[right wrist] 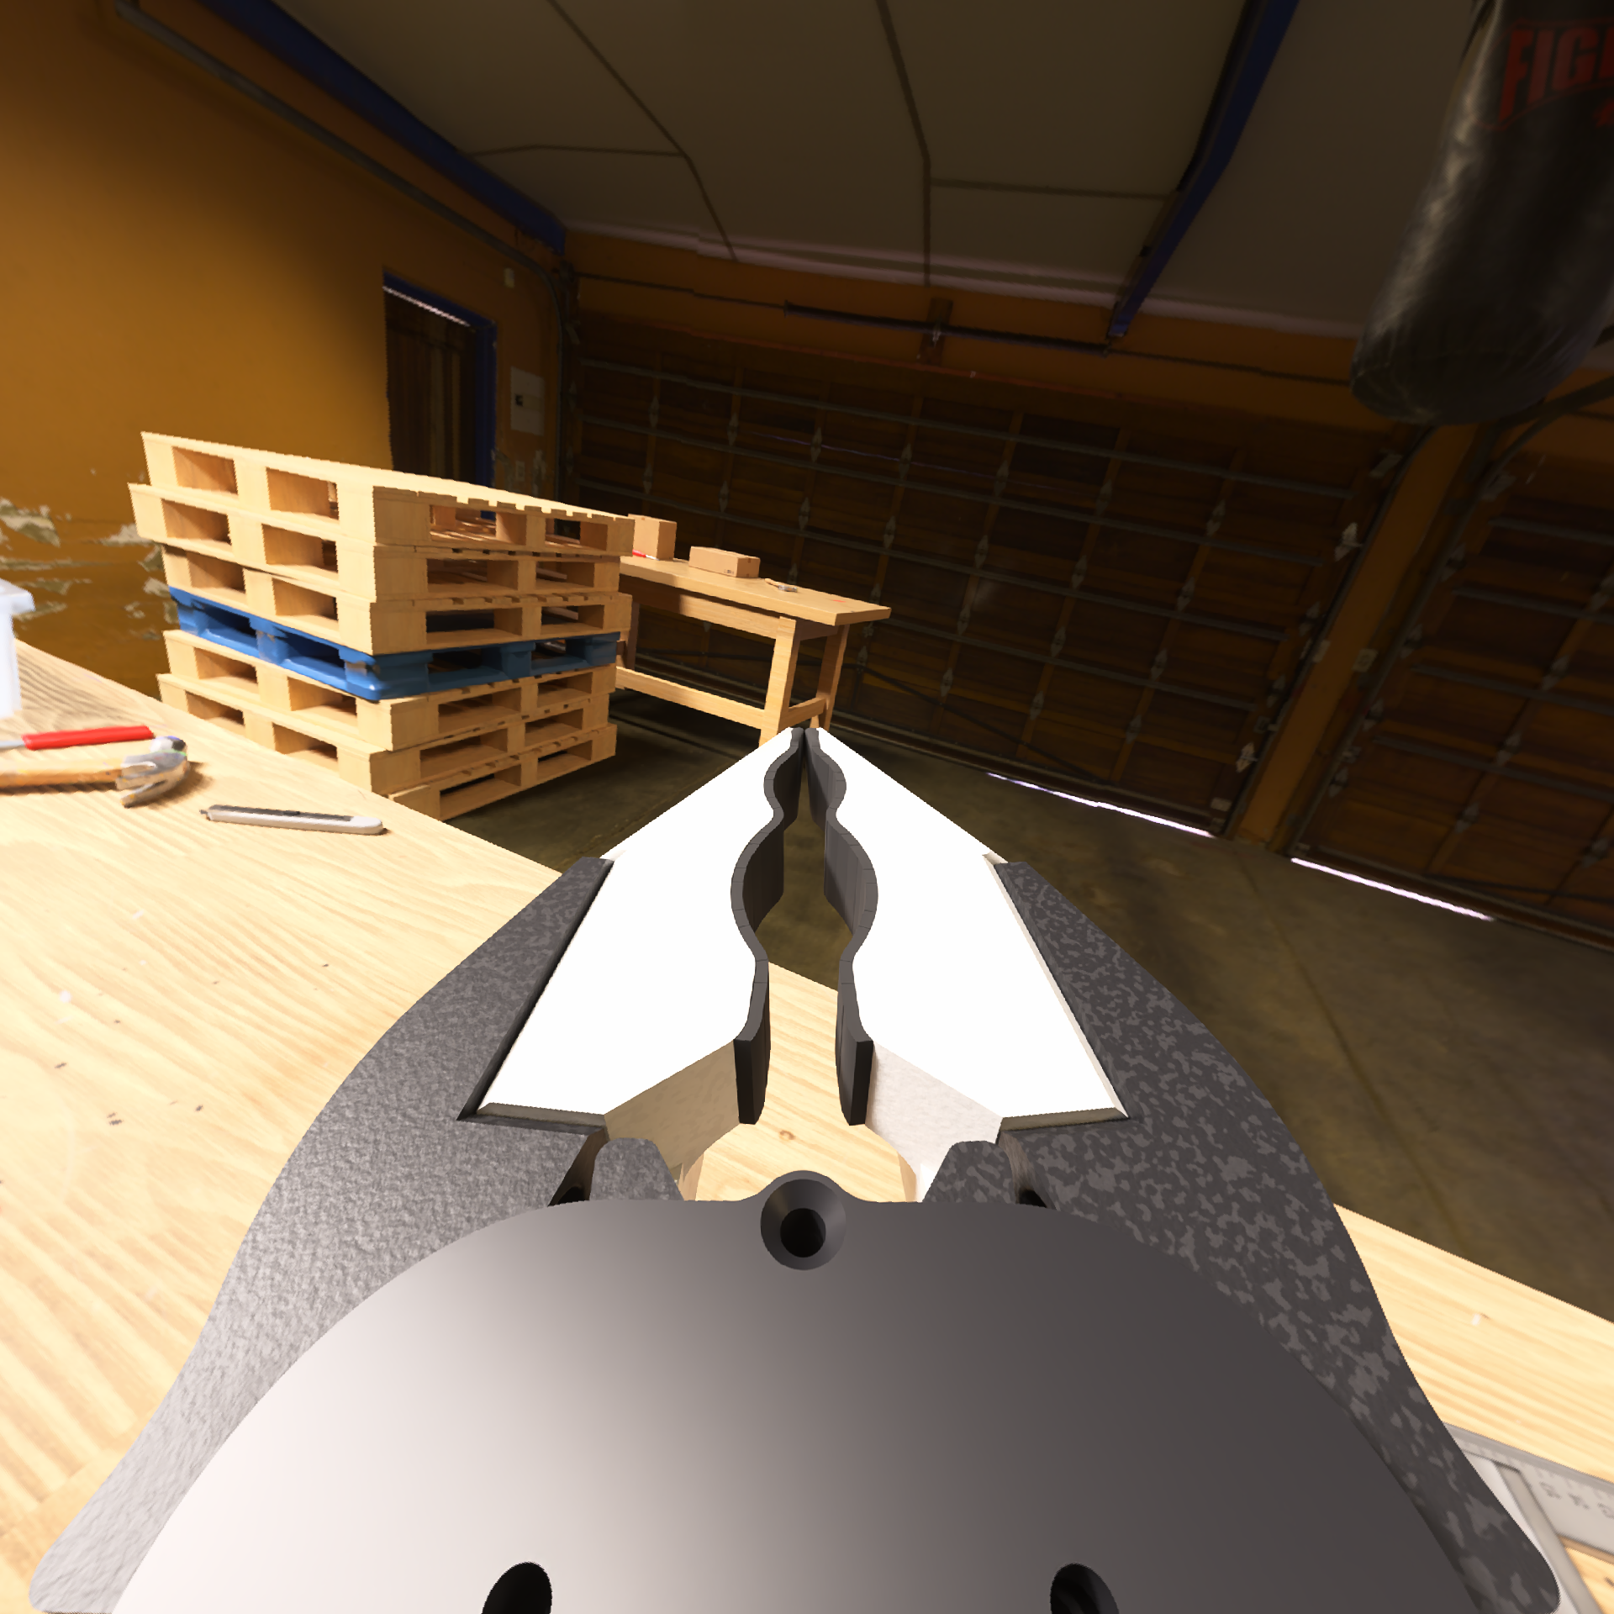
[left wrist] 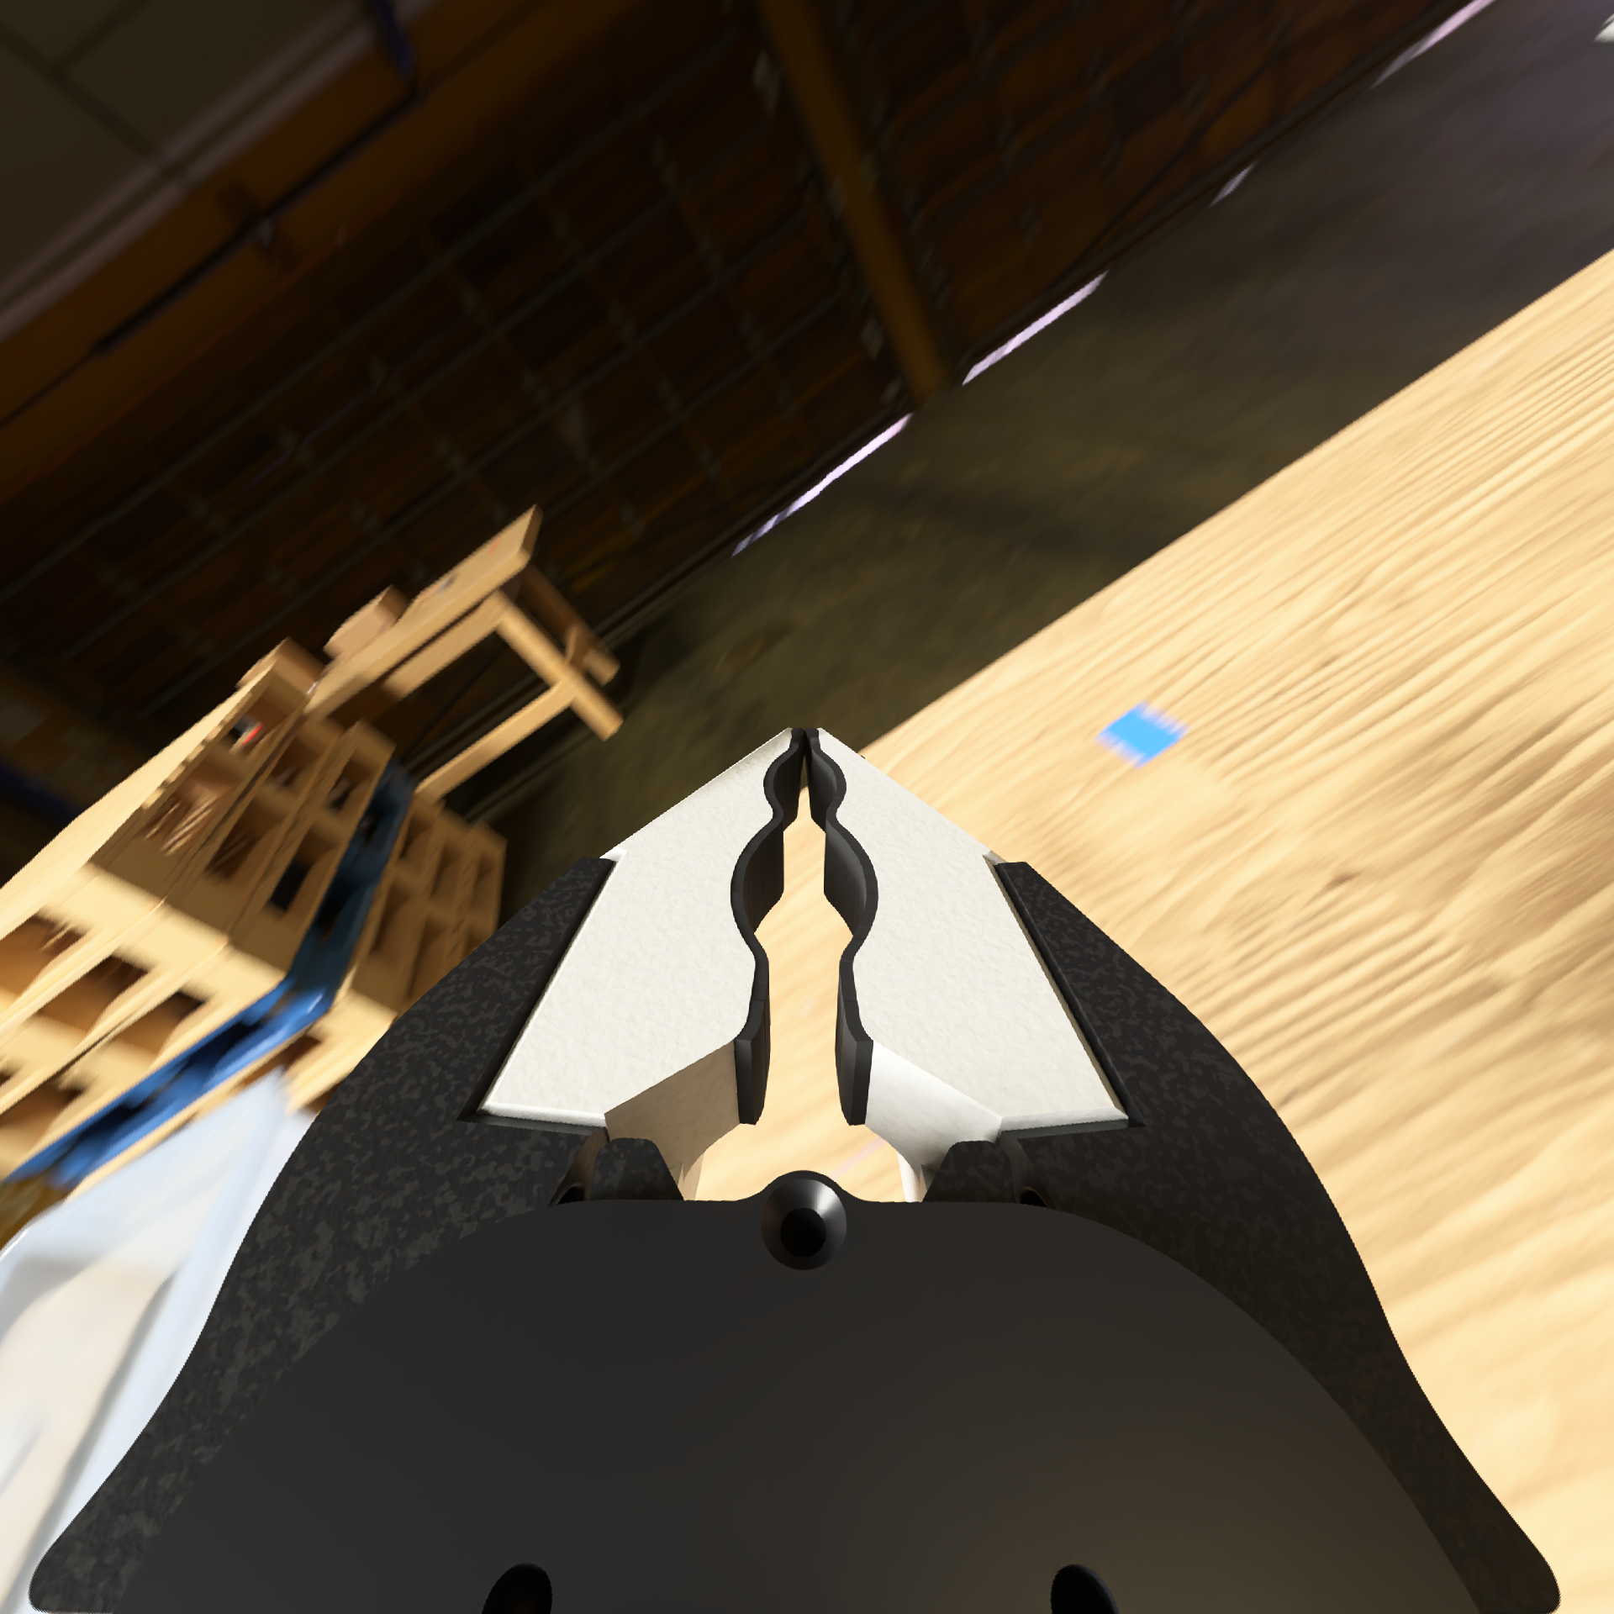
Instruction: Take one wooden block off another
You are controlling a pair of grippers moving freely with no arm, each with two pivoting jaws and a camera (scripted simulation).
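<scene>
Neither view shows the stacked wooden blocks of the task anywhere near either pair of fingers, so their place cannot be told; judging by that, the lift has not begun, and finding, gripping and raising the upper block all remain.

The left gripper (left wrist: 803,738) has its fingers together at the tips, holding nothing. The view is tilted and blurred. Beyond the tips and to their right runs the pale, wavy-grained table (left wrist: 1266,873), with a small flat blue square (left wrist: 1140,734) lying on it past the fingertips to the right.

The right gripper (right wrist: 803,738) likewise has its fingers closed on nothing, tips touching, with wavy dark pads on smooth white wedges and a pebbled grey body behind. Left of these fingers on the table (right wrist: 218,1004) lie a hammer (right wrist: 131,773) with a wooden handle and metal head, a red-handled tool (right wrist: 83,738) just beyond it, and a slim grey utility knife (right wrist: 293,818). Farther off, off the table, stands a stack of slatted wooden pallets (right wrist: 384,611) with one blue, beside a workbench (right wrist: 769,603) bearing two small boxy wooden pieces (right wrist: 723,561); whether these matter I cannot tell
</scene>
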